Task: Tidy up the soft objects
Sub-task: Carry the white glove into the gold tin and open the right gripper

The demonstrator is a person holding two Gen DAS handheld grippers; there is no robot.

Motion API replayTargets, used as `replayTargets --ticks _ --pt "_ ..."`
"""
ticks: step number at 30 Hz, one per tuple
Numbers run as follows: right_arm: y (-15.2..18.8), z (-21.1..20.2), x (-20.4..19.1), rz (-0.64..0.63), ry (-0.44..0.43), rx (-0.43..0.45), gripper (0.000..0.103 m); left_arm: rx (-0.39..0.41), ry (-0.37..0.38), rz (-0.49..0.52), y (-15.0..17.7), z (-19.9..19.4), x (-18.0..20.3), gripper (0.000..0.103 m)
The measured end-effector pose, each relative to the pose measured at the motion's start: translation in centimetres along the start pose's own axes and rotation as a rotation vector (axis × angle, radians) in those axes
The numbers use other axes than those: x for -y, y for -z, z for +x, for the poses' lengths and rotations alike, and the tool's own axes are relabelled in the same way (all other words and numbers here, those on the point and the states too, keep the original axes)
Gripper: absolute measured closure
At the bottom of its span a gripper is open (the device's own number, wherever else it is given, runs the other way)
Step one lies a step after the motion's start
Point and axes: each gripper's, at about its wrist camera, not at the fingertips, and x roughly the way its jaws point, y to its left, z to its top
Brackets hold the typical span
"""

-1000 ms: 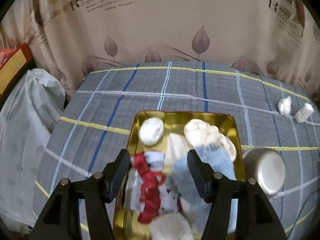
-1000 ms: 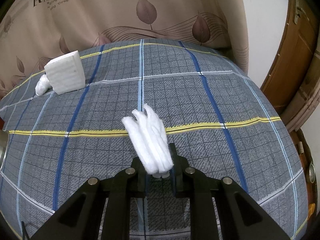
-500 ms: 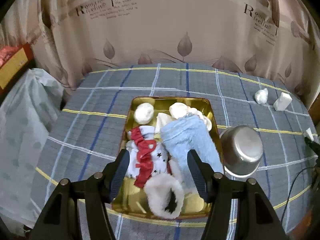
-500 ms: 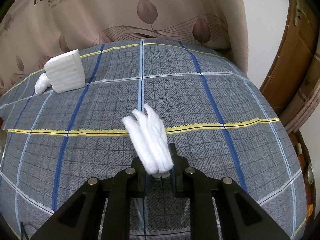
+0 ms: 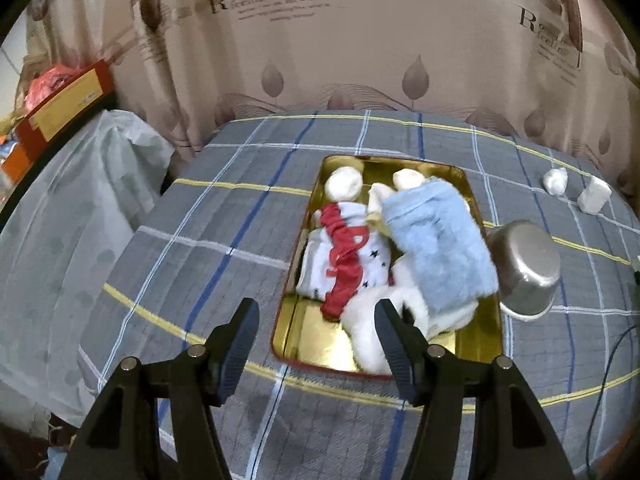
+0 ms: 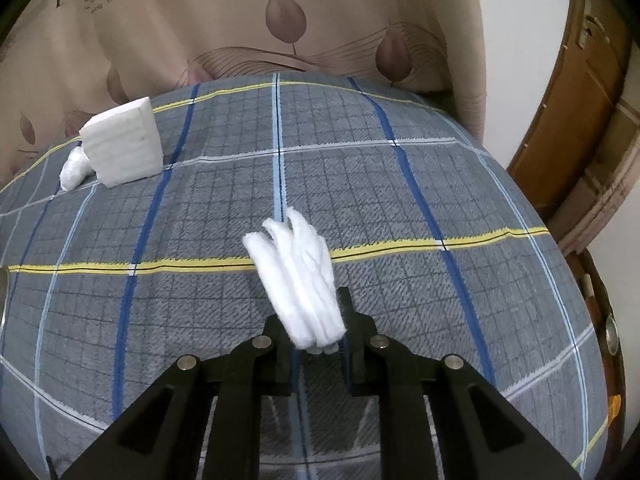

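Observation:
In the left wrist view a gold tray (image 5: 308, 340) on the plaid table holds a light blue fluffy cloth (image 5: 440, 244), a white star-print cloth with a red strip (image 5: 344, 256), a white fluffy piece (image 5: 372, 328) and white balls (image 5: 343, 184). My left gripper (image 5: 316, 336) is open and empty, above the tray's near left edge. In the right wrist view my right gripper (image 6: 316, 320) is shut on a wad of white cotton (image 6: 298, 276), held above the table.
An upturned steel bowl (image 5: 524, 268) lies right of the tray. A white foam block (image 6: 122, 148) and a small cotton lump (image 6: 74, 168) sit at the table's far side; they also show in the left wrist view (image 5: 594, 196). A covered heap (image 5: 60, 240) stands left.
My left gripper has pulled back and up from the tray, so the whole tray shows and sits farther off. The right gripper still holds the cotton wad in the same place.

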Motion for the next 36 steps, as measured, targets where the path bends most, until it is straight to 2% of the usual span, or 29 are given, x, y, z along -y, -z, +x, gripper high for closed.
replayTargets --ticks 6,11,13,19,28,36 --pt "0.3 -1.8 -1.6 0.007 -0.037 -0.003 0.091 0.017 0.020 -0.068 1.2 -0.2 -1.2 0.041" --pt "0.4 -5.1 -4.3 -0.001 -0.138 0.020 0.091 0.073 -0.046 -0.109 1.7 -0.9 -2.3 0.041" --pt "0.5 -6.7 -6.4 -0.035 -0.184 0.022 0.091 0.079 -0.048 -0.121 1.8 -0.9 -2.8 0.041" --pt "1.0 -10.7 -15.0 -0.168 -0.330 0.025 0.091 0.054 -0.076 -0.175 2.0 -0.5 -4.8 0.041" --pt "3.2 -16.7 -29.4 -0.389 -0.567 0.020 0.091 0.078 -0.094 -0.274 2.1 -1.8 -8.5 0.041" --pt "6.4 -18.5 -39.4 -0.549 -0.693 -0.029 0.091 0.071 -0.091 -0.338 2.5 -1.9 -10.7 0.041"
